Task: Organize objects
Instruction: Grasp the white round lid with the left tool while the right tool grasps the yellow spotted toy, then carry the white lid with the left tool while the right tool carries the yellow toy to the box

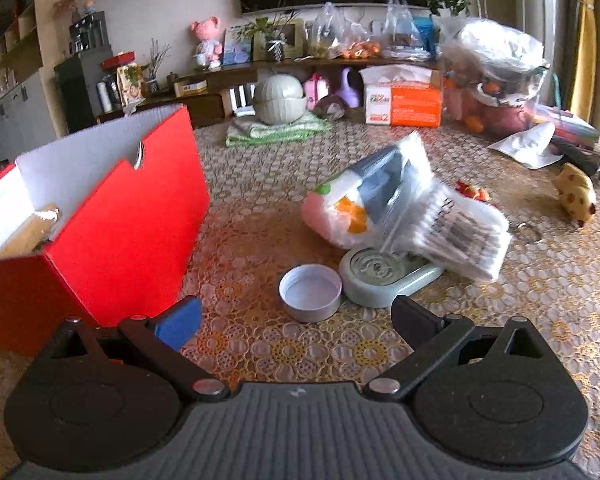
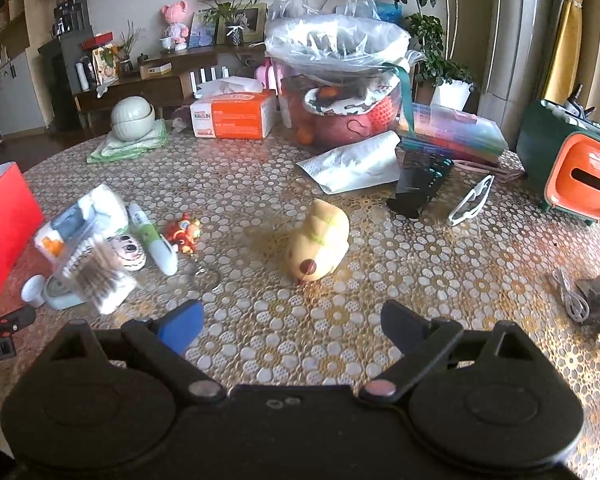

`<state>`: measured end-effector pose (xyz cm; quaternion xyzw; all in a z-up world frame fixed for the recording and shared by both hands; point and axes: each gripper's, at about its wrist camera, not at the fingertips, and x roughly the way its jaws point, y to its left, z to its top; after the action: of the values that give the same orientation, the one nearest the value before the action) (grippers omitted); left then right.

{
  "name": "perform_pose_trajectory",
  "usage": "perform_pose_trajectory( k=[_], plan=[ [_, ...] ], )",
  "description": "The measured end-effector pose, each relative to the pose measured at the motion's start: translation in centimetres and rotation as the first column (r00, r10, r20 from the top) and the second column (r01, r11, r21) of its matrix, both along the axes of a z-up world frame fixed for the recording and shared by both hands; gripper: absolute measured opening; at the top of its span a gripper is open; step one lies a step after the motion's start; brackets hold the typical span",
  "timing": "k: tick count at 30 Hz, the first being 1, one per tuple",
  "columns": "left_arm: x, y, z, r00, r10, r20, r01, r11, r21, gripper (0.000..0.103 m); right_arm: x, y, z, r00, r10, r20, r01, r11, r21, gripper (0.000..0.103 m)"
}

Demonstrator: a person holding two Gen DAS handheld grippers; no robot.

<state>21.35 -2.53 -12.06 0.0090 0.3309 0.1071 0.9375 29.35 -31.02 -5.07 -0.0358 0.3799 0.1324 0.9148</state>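
red box point(image 1: 112, 216), open at the top with a white interior, stands on the left side of the patterned surface point(image 1: 260, 184); a tan item lies inside it, kind not discernible. left gripper point(image 1: 296, 316) hovers above the surface just right of the box, fingers apart, nothing between them. right gripper point(image 2: 290, 320) hovers over a bare stretch of the surface, fingers likewise apart and empty. tissue pack point(image 2: 232, 118), orange and white, sits at the far side, near a clear bag of fruit point(image 2: 340, 92). plastic-wrapped bundle point(image 1: 404, 208) lies right of the box, blurred, its lower edge over a pale green dish point(image 1: 384, 280). yellow spotted toy point(image 2: 318, 242) rests near the middle, well apart from the bundle. white and green pen-shaped item point(image 2: 154, 240) lies beside the bundle, tilted. white lid point(image 1: 310, 292), upturned, sits just beside the dish and directly ahead of the left fingers. small red figure point(image 2: 184, 234) lies between the pen-shaped item and the yellow toy.
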Motion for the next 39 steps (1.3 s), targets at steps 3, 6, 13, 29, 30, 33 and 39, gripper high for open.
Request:
perform_pose_trajectory(
  k=[3,6,13,29,30,33,39],
  plan=[
    [0.2,0.3,-0.6,1.000,0.022,0.013,-0.022,1.000,0.000,0.100,1.1,0.3,-0.5,1.000,-0.007,0.000,0.007,1.000,-0.011,0.092],
    [0.5,0.7,-1.0,0.999,0.036,0.011,-0.036,0.999,0.001,0.089,2.4,0.3,-1.1,1.000,-0.022,-0.013,0.022,1.000,-0.014,0.086],
    [1.2,1.3,-1.6,0.999,0.034,0.002,-0.034,0.999,0.003,0.081,5.5,0.5,-2.5,0.998,-0.063,-0.027,0.062,0.998,-0.024,0.082],
    [2.2,1.2,-1.5,0.998,-0.052,0.018,0.053,0.998,-0.036,0.038,10.5,1.4,-5.9,0.980,-0.172,-0.098,0.168,0.985,-0.047,0.057],
    [2.3,1.2,-1.5,0.998,-0.053,0.019,0.054,0.998,-0.038,0.038,10.4,1.4,-6.0,0.980,-0.177,-0.094,0.173,0.984,-0.050,0.056],
    [2.4,1.4,-1.5,0.998,-0.054,0.019,0.055,0.997,-0.049,0.038,10.3,1.3,-5.8,0.978,-0.190,-0.088,0.186,0.981,-0.049,0.046],
    [2.0,1.6,-1.1,0.999,-0.045,0.011,0.045,0.998,-0.046,0.038,8.9,1.4,-5.1,0.979,-0.184,-0.093,0.181,0.983,-0.038,0.043]
  ],
)
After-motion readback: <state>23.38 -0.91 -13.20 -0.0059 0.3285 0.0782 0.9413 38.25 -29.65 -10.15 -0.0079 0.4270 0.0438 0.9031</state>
